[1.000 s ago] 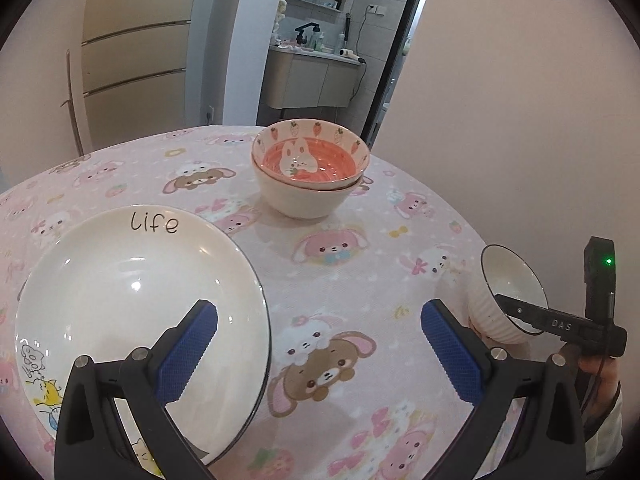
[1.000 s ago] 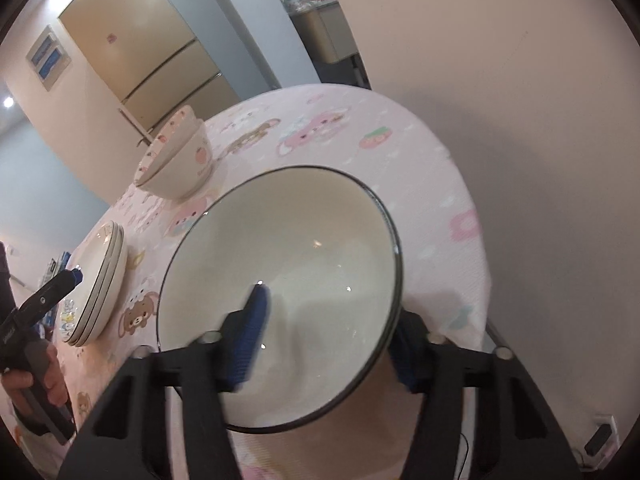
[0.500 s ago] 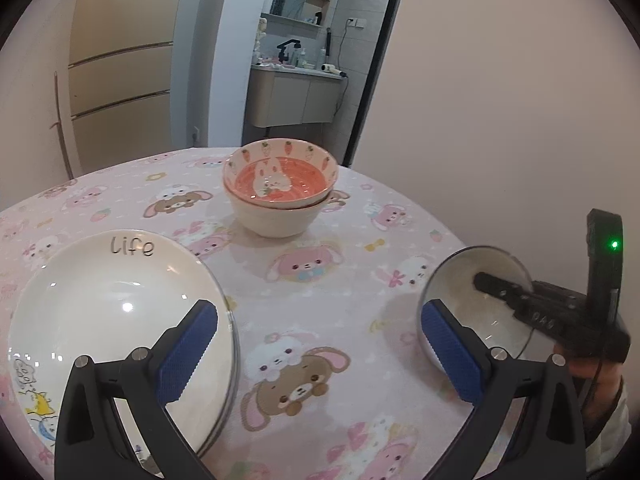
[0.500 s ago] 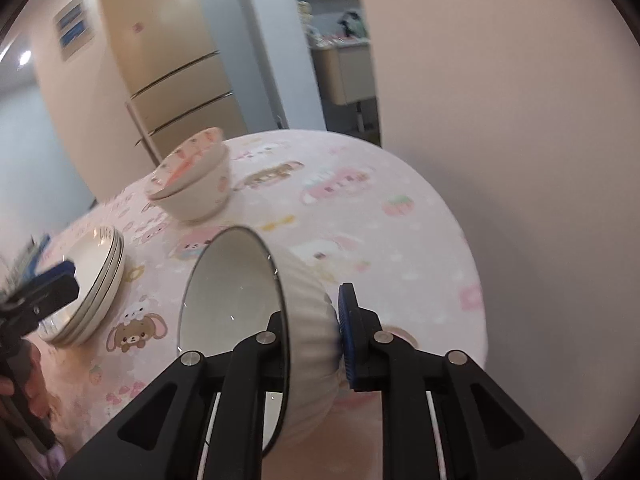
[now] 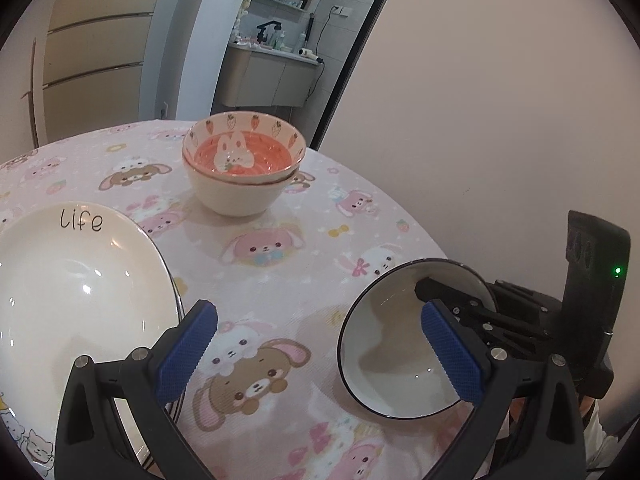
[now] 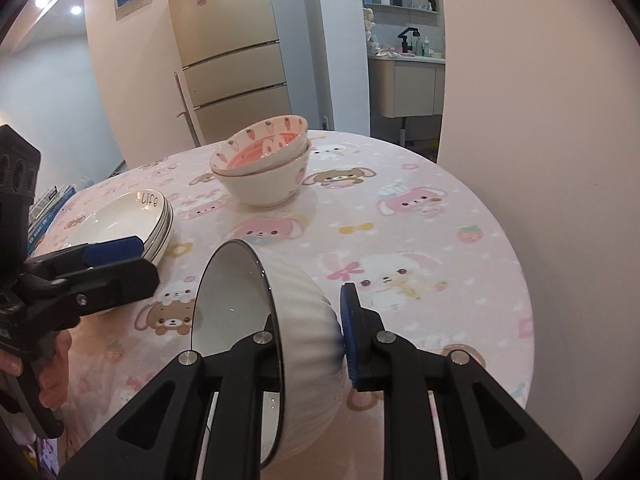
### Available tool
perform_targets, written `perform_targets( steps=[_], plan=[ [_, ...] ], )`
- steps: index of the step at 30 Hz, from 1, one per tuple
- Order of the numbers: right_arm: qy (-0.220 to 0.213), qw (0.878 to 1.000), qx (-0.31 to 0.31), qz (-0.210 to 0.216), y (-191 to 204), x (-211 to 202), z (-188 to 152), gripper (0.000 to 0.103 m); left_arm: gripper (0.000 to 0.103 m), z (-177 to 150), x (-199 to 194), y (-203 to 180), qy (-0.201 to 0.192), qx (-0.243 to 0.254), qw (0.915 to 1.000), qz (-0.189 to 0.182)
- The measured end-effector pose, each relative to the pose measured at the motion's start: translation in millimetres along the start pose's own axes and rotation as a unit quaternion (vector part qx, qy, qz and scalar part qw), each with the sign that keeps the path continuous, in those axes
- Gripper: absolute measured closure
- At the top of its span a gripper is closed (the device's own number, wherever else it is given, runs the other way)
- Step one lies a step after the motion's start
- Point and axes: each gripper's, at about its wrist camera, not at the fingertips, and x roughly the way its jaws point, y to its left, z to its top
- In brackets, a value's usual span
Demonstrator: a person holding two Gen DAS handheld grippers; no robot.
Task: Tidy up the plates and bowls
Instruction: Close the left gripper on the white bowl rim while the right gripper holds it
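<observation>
Right then, my right gripper [image 6: 310,332] was clamped on the ribbed white bowl [image 6: 304,320], one finger inside against the inner wall and the blue pad [image 6: 350,340] pressed on the outside. The bowl was tipped on its side above the table, its dark-rimmed mouth facing toward my left gripper [image 5: 320,356]. From the left wrist view I saw straight into that bowl [image 5: 396,344], with the right gripper's finger hooked over its far rim.

My left gripper had its tongs spread wide apart and gripped nothing; it hung over the pink cartoon-animal tablecloth [image 5: 280,272], between the plates and the tipped bowl.

On my left, the stack of white plates [image 5: 76,292] sat on the table, the top one lettered "life" near its rim; the right wrist view showed several plates [image 6: 132,220] nested there. Farther back, near the middle of the round table, the pink rabbit bowl [image 5: 242,152] rested nested in a cream bowl [image 5: 240,196], well apart from both the plates and the held bowl.
</observation>
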Motion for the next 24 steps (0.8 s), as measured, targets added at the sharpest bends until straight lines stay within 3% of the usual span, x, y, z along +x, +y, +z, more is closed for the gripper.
perform_targets(
  steps=[3,7,14,16,20,22,24],
  plan=[
    [-0.002,1.0,-0.006,0.014,5,1,0,0.086,0.0,-2,9,3,0.035,0.0,0.999,-0.028],
    [0.01,0.998,0.016,0.057,2,3,-1,0.085,0.0,-4,10,3,0.033,0.01,0.9992,-0.023],
    [0.008,0.999,0.001,0.046,7,0,-4,0.086,0.008,-5,11,3,0.019,0.005,0.9998,-0.005],
    [0.01,0.999,-0.005,0.041,8,-1,-5,0.086,0.029,-4,12,6,0.024,-0.008,0.9996,-0.013],
    [0.009,0.999,-0.025,0.027,14,-4,-6,0.085,0.043,-6,14,2,0.026,0.011,0.9996,-0.002],
    [0.005,0.999,-0.037,0.023,18,-6,-7,0.085,0.06,-6,13,-3,0.03,0.018,0.9992,-0.019],
    [0.002,0.998,-0.05,0.023,21,-7,-8,0.085,0.06,-5,10,-9,0.026,0.033,0.9988,-0.026]
  ],
)
